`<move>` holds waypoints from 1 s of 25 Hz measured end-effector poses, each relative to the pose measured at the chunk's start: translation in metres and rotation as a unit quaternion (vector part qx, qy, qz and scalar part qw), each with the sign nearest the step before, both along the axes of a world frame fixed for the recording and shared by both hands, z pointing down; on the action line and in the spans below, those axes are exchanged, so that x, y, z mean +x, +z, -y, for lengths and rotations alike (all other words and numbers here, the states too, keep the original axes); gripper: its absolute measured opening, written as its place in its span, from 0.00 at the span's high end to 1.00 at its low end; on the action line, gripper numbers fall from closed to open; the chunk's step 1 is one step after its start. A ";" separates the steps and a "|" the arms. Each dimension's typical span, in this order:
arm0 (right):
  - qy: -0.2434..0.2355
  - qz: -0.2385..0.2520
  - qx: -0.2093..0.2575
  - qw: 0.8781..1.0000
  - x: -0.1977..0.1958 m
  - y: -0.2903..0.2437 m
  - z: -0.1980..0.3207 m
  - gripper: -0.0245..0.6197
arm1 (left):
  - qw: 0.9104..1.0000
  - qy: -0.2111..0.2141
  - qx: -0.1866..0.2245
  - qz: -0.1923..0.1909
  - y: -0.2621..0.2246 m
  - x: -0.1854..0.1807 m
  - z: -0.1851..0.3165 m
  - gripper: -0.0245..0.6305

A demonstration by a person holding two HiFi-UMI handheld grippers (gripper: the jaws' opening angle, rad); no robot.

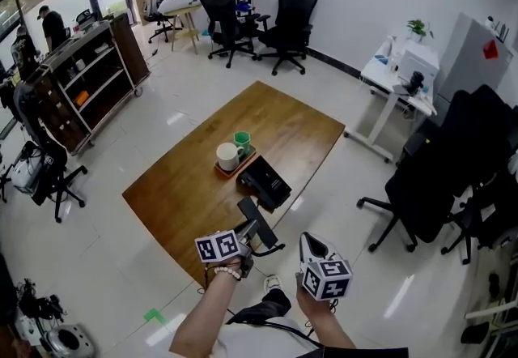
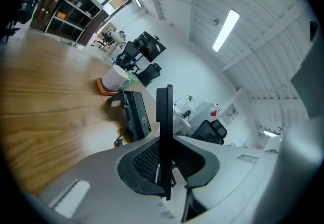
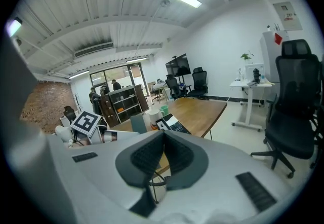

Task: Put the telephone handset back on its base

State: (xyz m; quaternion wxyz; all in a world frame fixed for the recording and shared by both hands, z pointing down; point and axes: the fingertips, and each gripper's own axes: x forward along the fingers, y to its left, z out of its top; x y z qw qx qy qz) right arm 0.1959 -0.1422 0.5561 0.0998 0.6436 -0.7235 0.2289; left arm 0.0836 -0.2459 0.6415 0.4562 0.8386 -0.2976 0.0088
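Nearest you, your right tongs [image 3: 163, 153] are closed w/ nothing btwn them, off the table's [image 1: 279, 117] near edge. Just beside them your left tongs [image 1: 245, 236] clamp the black handset [image 2: 164, 111], which sticks up edge-on over that edge. Farther out the base [image 1: 265, 183] lies on the table, apart from the handset, w/ an orange tray [image 1: 220, 171], white mug [image 1: 228, 156] & green cup [image 1: 242, 139] just beyond it.

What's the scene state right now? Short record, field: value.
left gripper: shut on handset
right gripper: shut, nothing between jaws
base: on table, no handset on it
tray: beside base, holds white mug and green cup
task status: handset held apart from base, not yet placed
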 end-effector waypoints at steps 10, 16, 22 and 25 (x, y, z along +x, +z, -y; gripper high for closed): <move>-0.074 -0.002 -0.009 0.997 0.009 0.003 0.077 0.96 | 0.997 -0.041 -0.037 -0.052 0.023 0.015 0.067 0.86; -0.111 -0.010 -0.016 0.994 0.006 0.012 0.110 0.96 | 0.995 -0.040 -0.043 -0.077 0.038 0.026 0.096 0.86; -0.134 -0.005 -0.028 0.991 0.009 0.025 0.127 0.96 | 0.993 -0.038 -0.048 -0.104 0.055 0.032 0.116 0.86; -0.138 -0.003 -0.035 0.990 0.012 0.032 0.134 0.96 | 0.991 -0.040 -0.054 -0.117 0.064 0.033 0.123 0.86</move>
